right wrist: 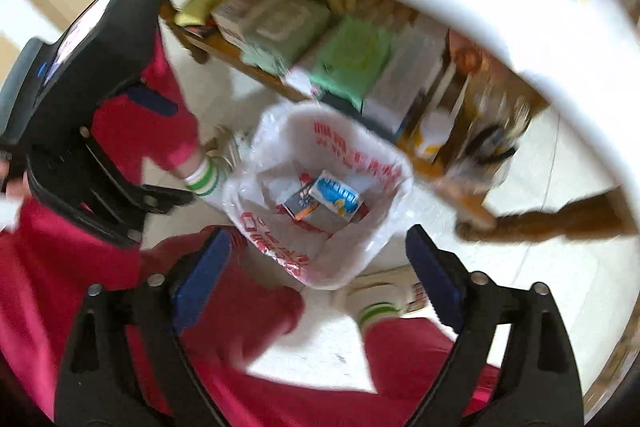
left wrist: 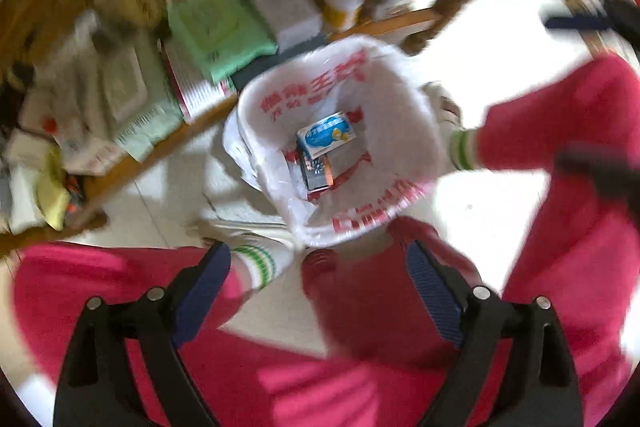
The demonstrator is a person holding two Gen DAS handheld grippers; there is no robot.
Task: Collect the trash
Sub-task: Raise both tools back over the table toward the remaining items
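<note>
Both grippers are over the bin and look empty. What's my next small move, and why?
Probably lift both away from the bin and go look for more trash. The left gripper and right gripper stand open with nothing between the fingers, and two small boxes, the blue-and-white box and the darker box, already lie inside the bag. Nothing here is left to drop.

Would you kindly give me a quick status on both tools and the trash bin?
Left tool open, empty. Right tool open, empty. Two cartons lying in the lined bin on the floor. Nothing blocking the bin mouth.
</note>
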